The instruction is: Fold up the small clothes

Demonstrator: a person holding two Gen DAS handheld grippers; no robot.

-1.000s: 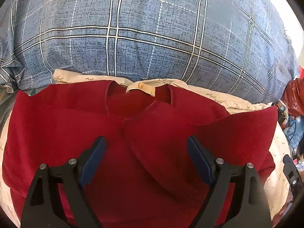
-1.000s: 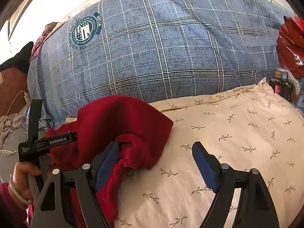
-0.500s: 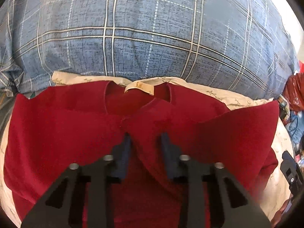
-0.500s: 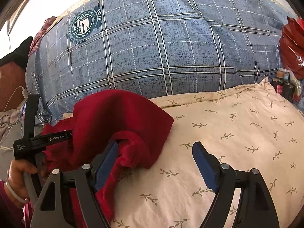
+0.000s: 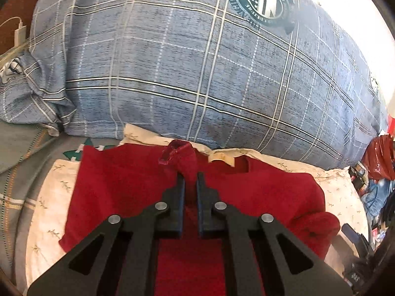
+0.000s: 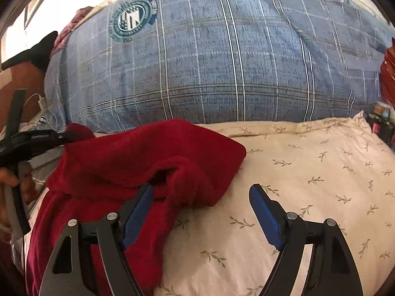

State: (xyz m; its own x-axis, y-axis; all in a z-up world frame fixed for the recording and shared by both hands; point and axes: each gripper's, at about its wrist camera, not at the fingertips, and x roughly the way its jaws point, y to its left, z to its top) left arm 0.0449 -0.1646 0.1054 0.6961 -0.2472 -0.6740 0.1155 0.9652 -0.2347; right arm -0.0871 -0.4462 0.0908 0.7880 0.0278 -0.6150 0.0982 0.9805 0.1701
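A dark red small top (image 5: 259, 197) lies on a cream leaf-print pillow (image 5: 49, 197). Its neck label (image 5: 219, 157) faces the blue plaid pillow. My left gripper (image 5: 190, 180) is shut on a pinched-up fold of the red top, with the sleeve cuff (image 5: 175, 151) standing just beyond the tips. In the right wrist view the top (image 6: 148, 157) is bunched at the left. My right gripper (image 6: 205, 197) is open and empty, its left finger (image 6: 138, 209) beside the red cloth, its right one over the bare cream pillow (image 6: 308, 172).
A big blue plaid pillow (image 5: 197, 61) fills the back in both views (image 6: 222, 61). A charger and cable (image 5: 18, 32) lie at far left. Red bags and clutter (image 5: 377, 162) sit at the right edge. The left tool and hand (image 6: 17, 153) show at left.
My left gripper went from open to shut on the red fabric, then lifted and drew it leftward. The right gripper stayed open, almost still.
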